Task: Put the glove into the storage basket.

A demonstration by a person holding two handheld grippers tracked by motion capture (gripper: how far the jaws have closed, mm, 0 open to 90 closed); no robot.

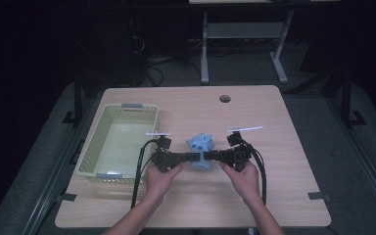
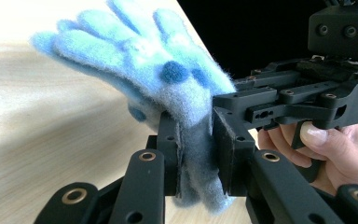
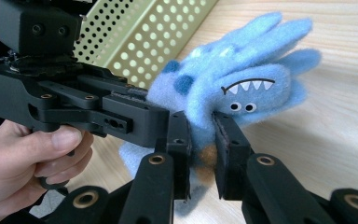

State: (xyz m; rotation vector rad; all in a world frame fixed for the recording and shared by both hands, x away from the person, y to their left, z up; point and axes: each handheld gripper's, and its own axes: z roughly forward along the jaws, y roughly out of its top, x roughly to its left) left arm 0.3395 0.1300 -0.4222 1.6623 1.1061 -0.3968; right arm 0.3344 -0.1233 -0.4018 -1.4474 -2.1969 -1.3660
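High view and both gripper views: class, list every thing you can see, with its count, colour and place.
Glove: one, fuzzy blue with a monster face, held above the table's middle between both grippers.
Basket: one, pale green, perforated, left part of the table.
Table: one, light wood, with a round hole near its far edge.
Desk frame: one, white, on the floor beyond.
Left gripper: black, shut on the glove.
Right gripper: black, shut on the glove.
Hands: two, left hand, right hand.

basket [image 1: 120,142] left, bare table [image 1: 284,161] right
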